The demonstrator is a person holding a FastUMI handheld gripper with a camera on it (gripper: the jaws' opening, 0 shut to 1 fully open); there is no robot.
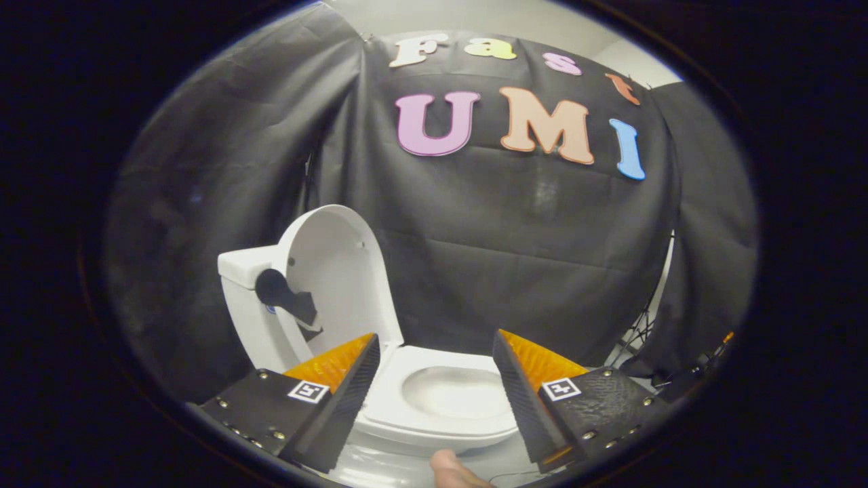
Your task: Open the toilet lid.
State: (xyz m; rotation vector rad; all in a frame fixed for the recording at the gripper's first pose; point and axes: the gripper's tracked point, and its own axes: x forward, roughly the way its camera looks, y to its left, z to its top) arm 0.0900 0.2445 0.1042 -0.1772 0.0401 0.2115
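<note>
White porcelain toilet (434, 407) sits just ahead of the claw (434, 362), seen from slightly above. Its lid (339, 271) is already raised and stands upright, leaning back against the tank (247, 298) at the rear left. The lid's inner face looks toward the camera. A dark handle-like fitting (285, 295) sticks out where the lid's edge meets the tank; what it is cannot be told for certain.

With the lid up, the seat (400, 403) lies flat on the bowl (454, 393), and the oval opening of the bowl shows between the claw's 2 fingers (339, 393).

The claw is spread wide and holds nothing. Its 2 fingers stand well apart, 1 on each side of the bowl, touching neither the seat nor the lid. Each finger carries a small square marker (308, 391) on its upper face.

Part of a person's hand (454, 471) shows low between the fingers, nearest the camera.

Black cloth (508, 271) hangs as the booth's wall behind the toilet.
</note>
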